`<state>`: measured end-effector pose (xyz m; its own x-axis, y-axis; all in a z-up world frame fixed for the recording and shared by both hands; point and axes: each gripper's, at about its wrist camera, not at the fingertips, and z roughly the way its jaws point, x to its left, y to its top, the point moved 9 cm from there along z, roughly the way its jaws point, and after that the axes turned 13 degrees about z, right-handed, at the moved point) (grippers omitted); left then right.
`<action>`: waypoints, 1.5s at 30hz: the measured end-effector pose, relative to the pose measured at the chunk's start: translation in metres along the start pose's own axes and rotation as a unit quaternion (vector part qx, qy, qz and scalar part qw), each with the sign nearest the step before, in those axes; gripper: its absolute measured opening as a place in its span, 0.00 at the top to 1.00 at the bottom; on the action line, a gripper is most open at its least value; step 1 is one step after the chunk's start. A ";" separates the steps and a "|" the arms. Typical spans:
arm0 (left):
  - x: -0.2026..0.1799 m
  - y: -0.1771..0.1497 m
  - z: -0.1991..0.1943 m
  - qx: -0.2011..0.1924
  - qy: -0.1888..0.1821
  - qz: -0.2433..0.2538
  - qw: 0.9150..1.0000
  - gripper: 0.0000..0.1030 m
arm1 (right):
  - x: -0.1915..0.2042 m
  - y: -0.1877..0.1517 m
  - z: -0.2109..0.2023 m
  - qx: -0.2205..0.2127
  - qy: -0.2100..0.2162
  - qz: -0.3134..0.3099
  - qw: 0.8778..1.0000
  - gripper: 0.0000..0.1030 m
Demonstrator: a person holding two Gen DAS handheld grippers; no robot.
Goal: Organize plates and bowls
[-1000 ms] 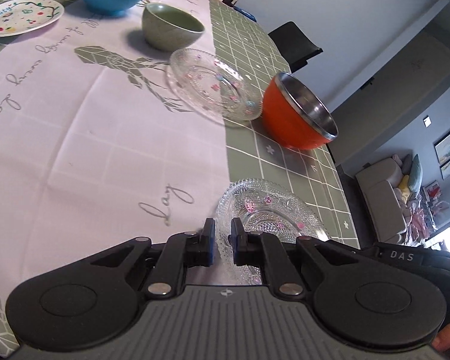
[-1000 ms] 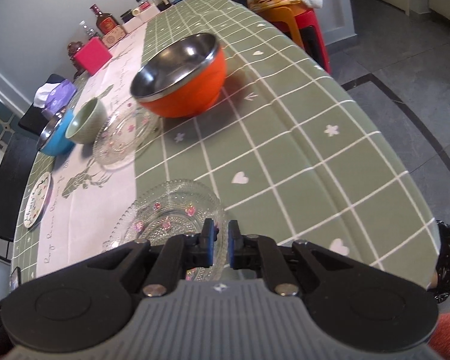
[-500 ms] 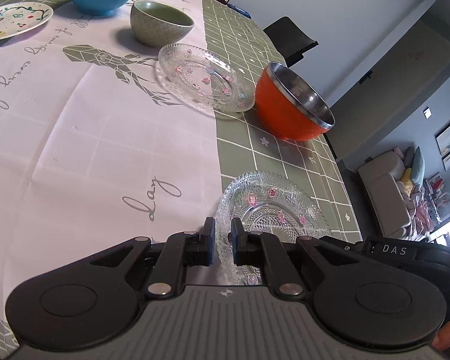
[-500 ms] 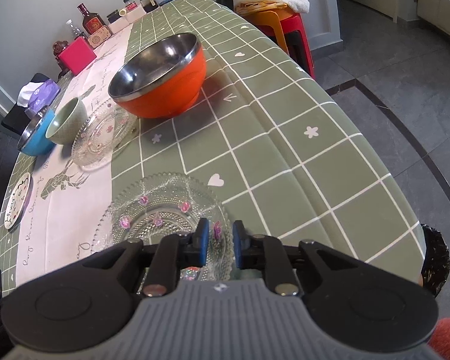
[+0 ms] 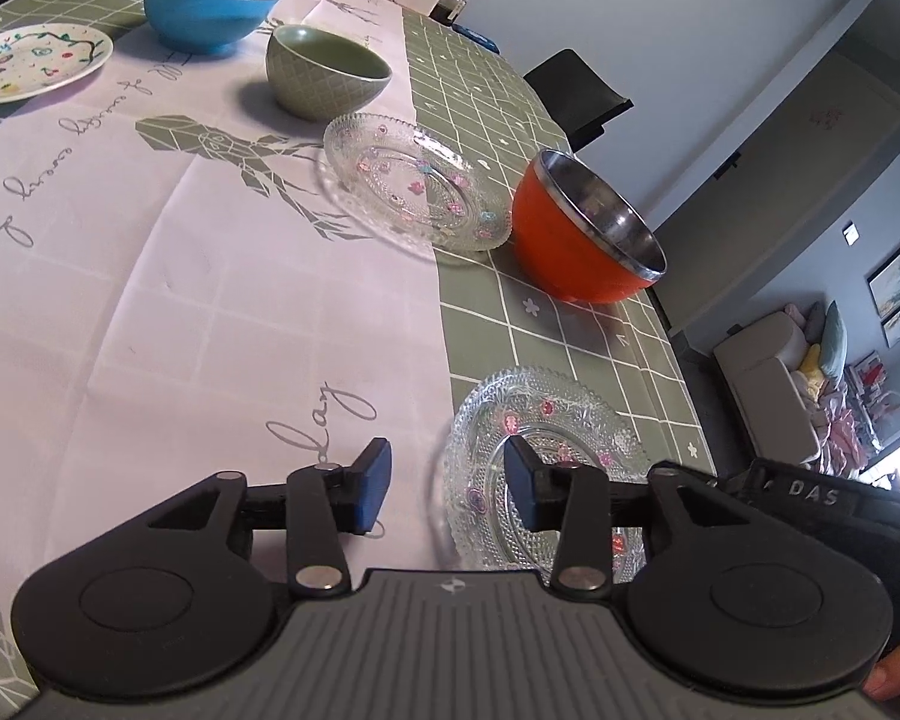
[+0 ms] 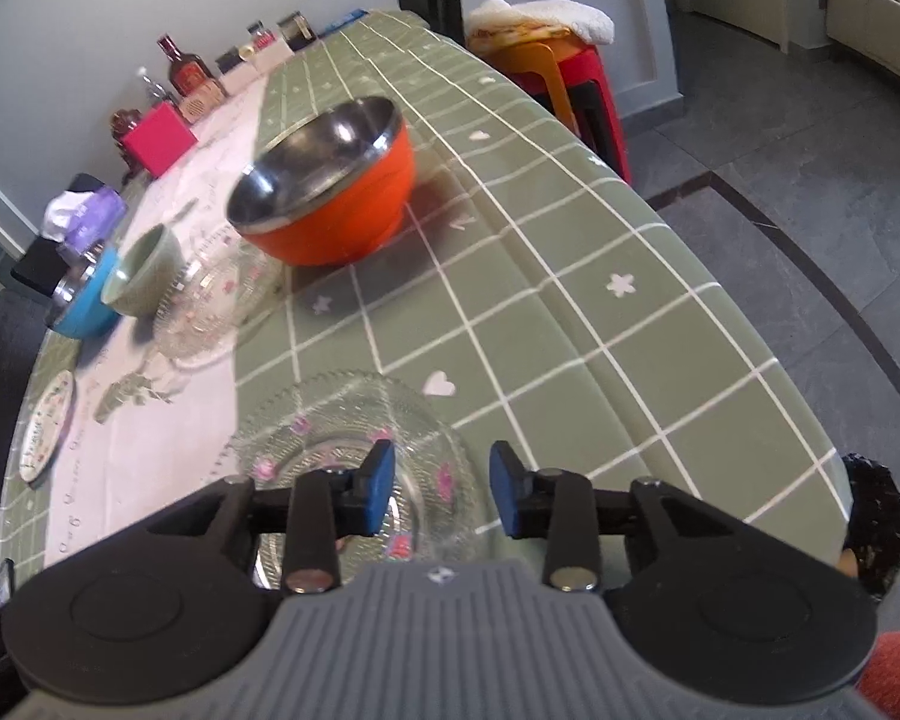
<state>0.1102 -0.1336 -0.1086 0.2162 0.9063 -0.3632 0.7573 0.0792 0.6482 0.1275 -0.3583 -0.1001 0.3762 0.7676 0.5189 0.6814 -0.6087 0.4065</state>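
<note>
A clear glass plate with pink flowers (image 5: 561,420) lies flat on the green checked tablecloth near the table's front edge. My left gripper (image 5: 447,483) straddles its left rim; the jaws are opening and the blue pads (image 5: 371,483) stand off the glass. My right gripper (image 6: 441,486) straddles the right rim of the same glass plate (image 6: 330,414), also opening, pads clear of it. Farther back stand an orange steel-lined bowl (image 5: 588,234), a second glass plate (image 5: 414,186), a green bowl (image 5: 327,72), a blue bowl (image 5: 210,6) and a white fruit-pattern plate (image 5: 30,60).
A pink box (image 6: 159,141), bottles and jars (image 6: 189,75) line the far end of the table. The table's right edge (image 6: 720,300) drops to a tiled floor. Red and orange stools with a towel (image 6: 546,48) stand beside it. A black chair (image 5: 582,93) is behind.
Both grippers were shut on the near glass plate's rim, one at each side. Their jaws have since parted and let go of it.
</note>
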 end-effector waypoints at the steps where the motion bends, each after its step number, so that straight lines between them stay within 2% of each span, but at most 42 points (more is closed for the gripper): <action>1: 0.001 0.001 -0.001 0.001 0.001 0.005 1.000 0.53 | 0.004 0.001 -0.002 -0.006 0.009 -0.004 1.000 0.60; 3: 0.003 0.005 -0.004 -0.002 0.007 0.021 1.000 0.52 | 0.013 0.001 -0.006 -0.016 0.028 -0.017 0.999 0.55; 10: 0.016 0.036 -0.019 -0.019 0.030 0.097 0.995 0.51 | 0.051 -0.009 -0.002 -0.014 0.072 -0.071 0.995 0.54; 12: 0.023 0.048 -0.022 -0.025 0.047 0.124 0.991 0.50 | 0.062 -0.011 0.003 -0.008 0.081 -0.085 0.993 0.45; 14: 0.031 0.059 -0.021 -0.020 0.059 0.148 0.987 0.49 | 0.075 -0.013 0.006 -0.001 0.097 -0.099 0.990 0.23; 15: 0.035 0.064 -0.020 -0.016 0.061 0.160 0.985 0.44 | 0.082 -0.013 0.008 0.002 0.104 -0.104 0.989 0.21; 17: 0.044 0.075 -0.018 -0.017 0.078 0.176 0.981 0.43 | 0.096 -0.013 0.015 0.012 0.103 -0.118 0.988 0.09; 18: 0.048 0.080 -0.017 -0.018 0.086 0.181 0.979 0.41 | 0.103 -0.011 0.019 0.013 0.100 -0.126 0.987 0.08; 22: 0.070 0.103 -0.007 0.006 0.081 0.170 0.982 0.38 | 0.123 -0.003 0.038 0.001 0.092 -0.140 0.986 0.08; 25: 0.086 0.118 0.002 0.018 0.063 0.146 0.987 0.38 | 0.128 0.003 0.057 0.016 0.086 -0.107 0.990 0.08; 27: 0.094 0.125 0.010 0.025 0.070 0.148 0.986 0.38 | 0.128 0.008 0.073 0.028 0.075 -0.075 0.994 0.13; 29: 0.098 0.132 0.018 0.023 0.066 0.146 0.987 0.39 | 0.128 0.012 0.087 0.037 0.066 -0.043 0.996 0.23; 30: 0.099 0.135 0.023 0.024 0.058 0.142 0.988 0.41 | 0.127 0.014 0.094 0.039 0.061 -0.028 0.997 0.24; 32: 0.101 0.141 0.034 0.024 0.035 0.130 0.991 0.49 | 0.125 0.019 0.103 0.031 0.046 -0.002 0.998 0.35; 36: 0.101 0.150 0.055 0.016 0.002 0.104 0.994 0.55 | 0.123 0.029 0.115 0.032 0.056 0.045 0.997 0.36; 38: 0.104 0.153 0.067 0.022 0.002 0.090 0.996 0.55 | 0.121 0.035 0.119 0.019 0.044 0.050 0.998 0.46; 45: 0.106 0.158 0.099 0.036 0.002 0.084 0.996 0.56 | 0.118 0.042 0.124 0.015 0.042 0.058 0.997 0.54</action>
<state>0.3132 -0.0657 -0.1110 0.3416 0.9055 -0.2517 0.7528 -0.1033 0.6501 0.2790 -0.2684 -0.1151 0.4006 0.6717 0.6232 0.6547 -0.6857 0.3182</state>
